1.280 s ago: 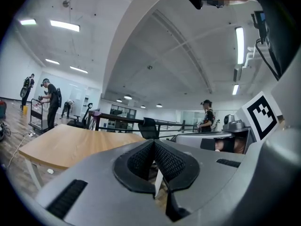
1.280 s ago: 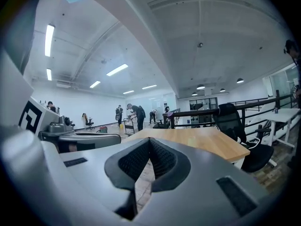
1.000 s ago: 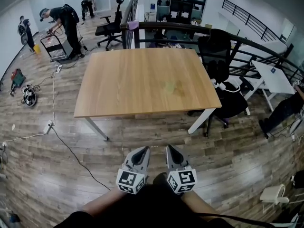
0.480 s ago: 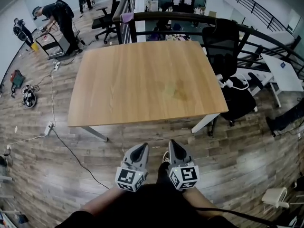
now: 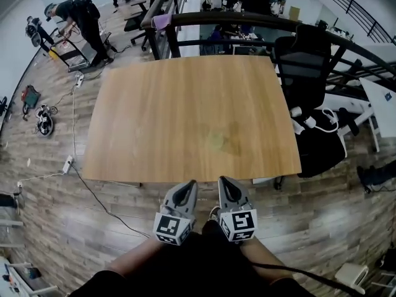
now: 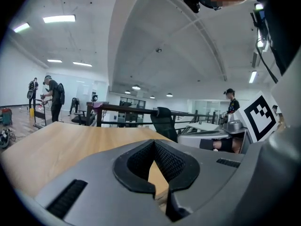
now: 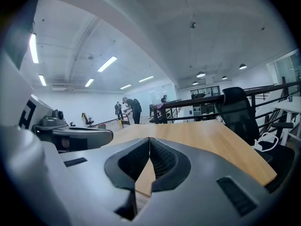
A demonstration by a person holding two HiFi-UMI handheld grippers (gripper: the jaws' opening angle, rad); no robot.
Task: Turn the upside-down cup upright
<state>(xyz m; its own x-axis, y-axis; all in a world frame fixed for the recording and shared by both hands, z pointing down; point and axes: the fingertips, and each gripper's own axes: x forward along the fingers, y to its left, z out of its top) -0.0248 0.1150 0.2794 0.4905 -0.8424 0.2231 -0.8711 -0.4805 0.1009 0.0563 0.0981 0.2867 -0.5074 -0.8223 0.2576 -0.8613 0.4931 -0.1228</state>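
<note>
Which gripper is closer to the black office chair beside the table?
Right. The right gripper is below-left of the black office chair in the head view; the left gripper sits beside it, on the side away from the chair.

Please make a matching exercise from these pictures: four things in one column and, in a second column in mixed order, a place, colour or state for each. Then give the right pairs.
Things:
1. left hand-held gripper
2. table
3. office chair
4. cloth

Descriptions:
A. purple, hung on the railing
B. black, at the table's right side
C. jaws shut, nothing between them
D. light wood top with a faint stain

Pairs: 1-C, 2-D, 3-B, 4-A
</note>
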